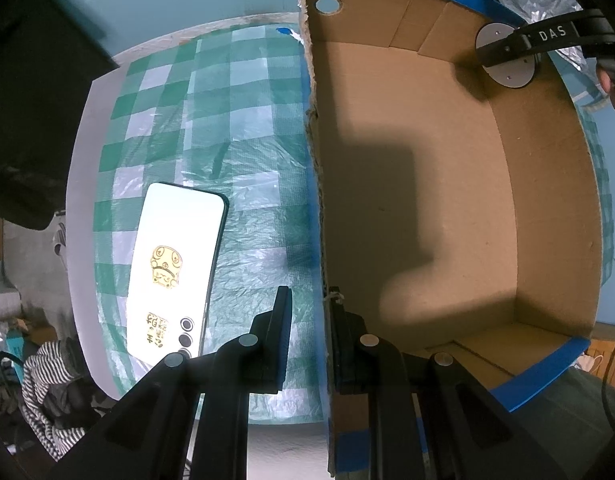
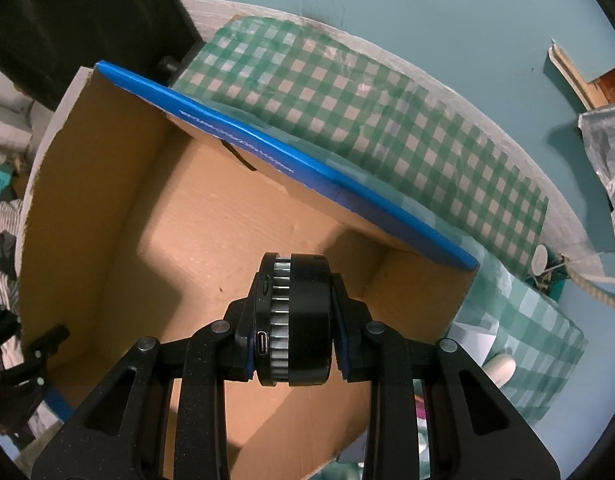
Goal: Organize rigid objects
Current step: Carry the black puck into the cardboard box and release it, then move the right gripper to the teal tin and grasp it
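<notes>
- The right tongs (image 2: 293,320) are clamped on a black round device (image 2: 303,320), a thick disc with a ribbed silver band around its middle and a small port on its edge (it hangs above the open box).
- The cardboard box (image 2: 107,184) is plain brown corrugated board inside, with blue tape along its rims; one wall edge looks torn and ragged in the left wrist view.
- The left tongs (image 1: 307,340) straddle the box's near wall (image 1: 317,200), one finger outside and one inside; I cannot tell whether they press on it.
- A white phone (image 1: 175,268), flat and glossy with rounded corners and a gold cartoon sticker, lies on the desk beside the box.
- The desk wears a crinkled green-and-white checked plastic cloth (image 1: 227,128).
- Crumpled silver foil (image 2: 607,152) lies at the far right.
</notes>
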`<state>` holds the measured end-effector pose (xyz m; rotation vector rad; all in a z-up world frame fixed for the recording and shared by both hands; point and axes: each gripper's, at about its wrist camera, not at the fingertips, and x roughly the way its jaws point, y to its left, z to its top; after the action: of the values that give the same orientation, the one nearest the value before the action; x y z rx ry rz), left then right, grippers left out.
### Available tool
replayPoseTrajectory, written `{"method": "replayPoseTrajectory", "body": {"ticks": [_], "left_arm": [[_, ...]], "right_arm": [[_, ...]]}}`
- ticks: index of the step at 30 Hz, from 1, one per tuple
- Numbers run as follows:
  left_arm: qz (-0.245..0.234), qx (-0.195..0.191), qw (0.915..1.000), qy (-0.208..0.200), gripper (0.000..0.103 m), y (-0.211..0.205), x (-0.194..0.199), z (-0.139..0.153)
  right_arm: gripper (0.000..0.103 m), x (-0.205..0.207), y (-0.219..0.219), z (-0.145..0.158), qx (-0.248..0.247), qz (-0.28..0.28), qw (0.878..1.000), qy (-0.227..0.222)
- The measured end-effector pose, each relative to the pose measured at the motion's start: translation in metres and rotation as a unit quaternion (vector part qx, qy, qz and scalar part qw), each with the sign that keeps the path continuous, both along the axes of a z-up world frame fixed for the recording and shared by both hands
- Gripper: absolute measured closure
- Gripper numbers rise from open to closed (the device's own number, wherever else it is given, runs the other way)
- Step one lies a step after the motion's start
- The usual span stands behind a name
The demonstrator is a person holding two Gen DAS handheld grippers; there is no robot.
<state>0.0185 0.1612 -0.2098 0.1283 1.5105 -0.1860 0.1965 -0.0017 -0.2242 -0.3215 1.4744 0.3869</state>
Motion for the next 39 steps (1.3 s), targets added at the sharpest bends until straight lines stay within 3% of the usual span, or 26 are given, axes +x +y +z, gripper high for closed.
{"method": "replayPoseTrajectory", "body": {"ticks": [4,7,12,16,30,39], "left_arm": [[0.002,-0.001,1.0000,0.001,0.086,0.001,-0.001,0.000],[-0.001,0.003,1.0000,0.002,0.086,0.001,0.000,0.000],[-0.002,0.007,1.0000,0.003,0.086,-0.001,0.001,0.000],[-0.002,0.010,0.9999,0.004,0.086,-0.003,0.002,-0.001],[-0.003,0.012,0.9999,0.002,0.086,-0.007,0.000,-0.003],[-0.003,0.013,0.9999,0.000,0.086,-0.006,0.000,-0.001]], "right_arm": [[0.075,0.001,0.000,-0.002,0.000,0.003,1.000,-0.005],[0.066,0.003,-0.003,0.000,0.013,-0.003,1.000,-0.008],[0.063,0.004,-0.006,0.004,0.014,-0.012,1.000,-0.014],[0.044,0.001,-0.011,0.014,0.028,-0.021,0.999,-0.028],[0.043,-0.019,-0.027,0.064,0.067,-0.032,0.995,-0.065],[0.042,-0.044,-0.069,0.090,0.072,-0.062,0.992,-0.080]]}}
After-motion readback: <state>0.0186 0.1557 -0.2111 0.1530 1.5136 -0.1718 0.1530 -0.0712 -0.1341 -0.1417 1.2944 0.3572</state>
